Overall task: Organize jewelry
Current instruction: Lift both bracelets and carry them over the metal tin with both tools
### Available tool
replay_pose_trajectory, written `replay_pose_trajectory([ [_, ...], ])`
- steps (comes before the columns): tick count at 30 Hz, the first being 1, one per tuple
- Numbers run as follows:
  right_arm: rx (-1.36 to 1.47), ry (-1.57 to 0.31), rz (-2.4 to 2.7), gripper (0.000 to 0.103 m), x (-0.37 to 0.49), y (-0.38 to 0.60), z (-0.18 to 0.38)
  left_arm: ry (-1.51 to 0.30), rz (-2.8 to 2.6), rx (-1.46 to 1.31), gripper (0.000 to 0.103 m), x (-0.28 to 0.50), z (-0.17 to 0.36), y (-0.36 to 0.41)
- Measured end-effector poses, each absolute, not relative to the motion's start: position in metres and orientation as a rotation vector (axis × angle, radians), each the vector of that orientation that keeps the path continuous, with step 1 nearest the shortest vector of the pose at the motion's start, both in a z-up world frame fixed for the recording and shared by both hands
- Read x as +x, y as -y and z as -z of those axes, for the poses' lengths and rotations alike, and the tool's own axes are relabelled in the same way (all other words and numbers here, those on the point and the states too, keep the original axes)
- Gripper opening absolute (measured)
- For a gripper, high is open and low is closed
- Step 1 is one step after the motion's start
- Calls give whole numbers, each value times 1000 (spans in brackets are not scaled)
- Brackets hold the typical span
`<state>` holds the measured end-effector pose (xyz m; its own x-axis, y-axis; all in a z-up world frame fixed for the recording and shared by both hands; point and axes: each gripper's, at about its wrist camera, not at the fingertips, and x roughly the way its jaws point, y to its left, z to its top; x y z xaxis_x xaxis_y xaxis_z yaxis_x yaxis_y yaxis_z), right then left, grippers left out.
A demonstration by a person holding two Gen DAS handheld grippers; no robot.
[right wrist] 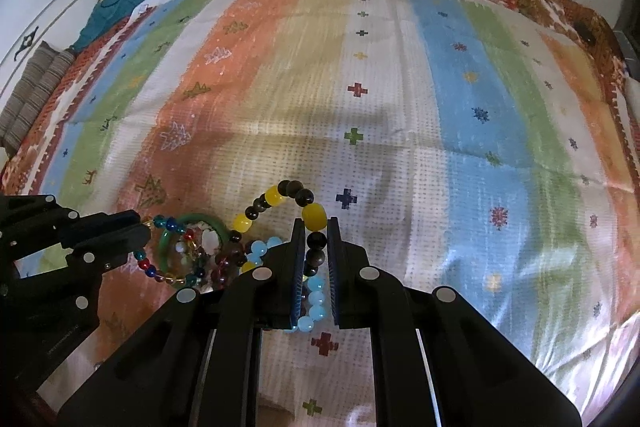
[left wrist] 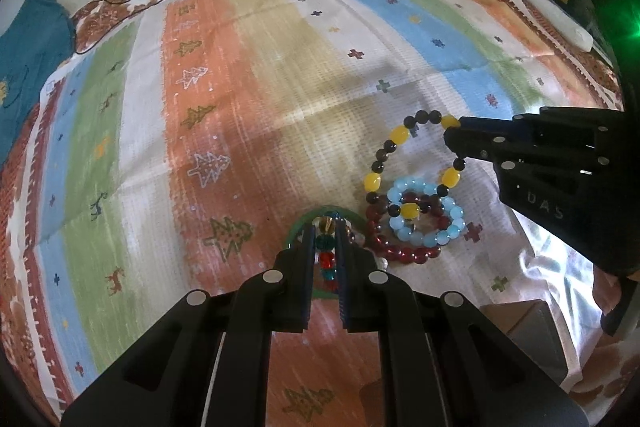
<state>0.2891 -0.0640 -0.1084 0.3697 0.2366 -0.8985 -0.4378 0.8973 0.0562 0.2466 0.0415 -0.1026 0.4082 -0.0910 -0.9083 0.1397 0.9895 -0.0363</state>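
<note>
Bracelets lie heaped on the bed cloth between both tools: the right hand-held gripper is closed on the yellow-and-dark bead bracelet, the left hand-held gripper on the multicoloured bead string.

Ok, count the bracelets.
5: yellow-black in the right gripper, multicolour in the left gripper, blue, dark red and green bangle piled on the cloth between. Others may hide underneath.

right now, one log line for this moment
left hand-held gripper: shut on multicolour bracelet | right hand-held gripper: shut on yellow-and-black bracelet
</note>
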Motion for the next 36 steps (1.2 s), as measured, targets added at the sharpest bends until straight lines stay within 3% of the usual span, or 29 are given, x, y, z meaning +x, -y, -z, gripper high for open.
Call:
replay_pose_trajectory([
  [36,-198,-929,-515,12,218,86,38,-981,145,-63,9,179,30,-38],
])
